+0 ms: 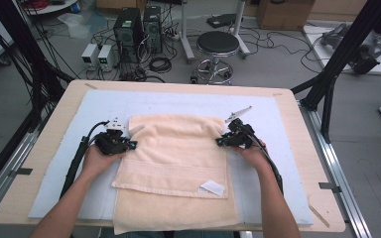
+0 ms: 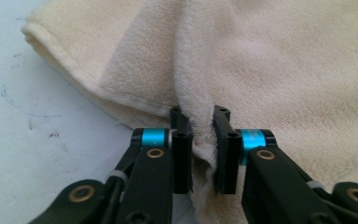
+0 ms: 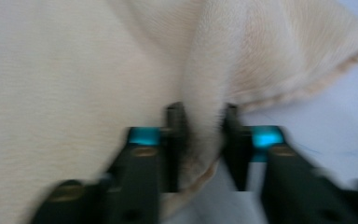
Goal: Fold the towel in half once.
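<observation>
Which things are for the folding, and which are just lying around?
For the job: towel, left gripper, right gripper, blue mat.
Just lying around: stool, computer boxes, cardboard box.

Even, soft overhead light fills the high view; the tabletop (image 1: pixel 297 148) shows only faint shadows beside the towel (image 1: pixel 178 148) and no glare. The image is slightly grainy, with straight lines bowing near its edges. The left gripper view is bright and sharp on the terry pile. The right gripper view is smeared by motion blur, pale and washed out.
</observation>
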Demonstrator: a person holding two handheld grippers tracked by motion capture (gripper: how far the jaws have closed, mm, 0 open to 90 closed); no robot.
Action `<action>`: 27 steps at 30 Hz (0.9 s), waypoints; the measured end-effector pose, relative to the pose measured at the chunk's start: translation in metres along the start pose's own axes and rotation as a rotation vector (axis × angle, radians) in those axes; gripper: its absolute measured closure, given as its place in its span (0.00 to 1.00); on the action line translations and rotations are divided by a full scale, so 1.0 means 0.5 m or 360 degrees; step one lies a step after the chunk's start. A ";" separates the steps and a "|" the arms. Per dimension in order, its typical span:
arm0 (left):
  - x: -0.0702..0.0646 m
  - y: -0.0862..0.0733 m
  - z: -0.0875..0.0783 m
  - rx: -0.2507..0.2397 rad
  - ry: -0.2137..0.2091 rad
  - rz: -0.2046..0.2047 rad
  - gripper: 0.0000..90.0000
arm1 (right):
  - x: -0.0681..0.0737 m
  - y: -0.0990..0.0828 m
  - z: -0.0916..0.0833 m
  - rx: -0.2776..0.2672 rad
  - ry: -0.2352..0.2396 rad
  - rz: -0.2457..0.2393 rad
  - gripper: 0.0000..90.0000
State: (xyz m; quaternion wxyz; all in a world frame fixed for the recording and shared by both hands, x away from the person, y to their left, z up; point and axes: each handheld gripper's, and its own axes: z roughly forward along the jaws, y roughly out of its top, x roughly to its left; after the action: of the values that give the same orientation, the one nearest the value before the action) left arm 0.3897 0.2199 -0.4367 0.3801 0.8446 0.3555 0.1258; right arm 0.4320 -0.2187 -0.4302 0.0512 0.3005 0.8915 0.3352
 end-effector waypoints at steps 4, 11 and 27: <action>0.013 0.003 0.006 -0.0044 0.0070 -0.0071 0.92 | -0.004 0.010 0.003 -0.0008 -0.0060 0.0011 0.92; 0.042 0.048 0.031 -0.0081 0.0240 -0.0145 0.93 | -0.033 0.034 0.013 -0.0073 -0.0192 0.0125 0.93; 0.050 0.044 -0.023 -0.0187 0.0105 -0.0118 0.64 | -0.029 0.010 -0.042 -0.0207 -0.0213 0.0149 0.59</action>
State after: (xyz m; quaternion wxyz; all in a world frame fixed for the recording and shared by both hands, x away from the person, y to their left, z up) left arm 0.4130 0.2335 -0.4143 0.4215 0.8024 0.3909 0.1602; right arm 0.4400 -0.2357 -0.4127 0.1143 0.3597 0.8473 0.3737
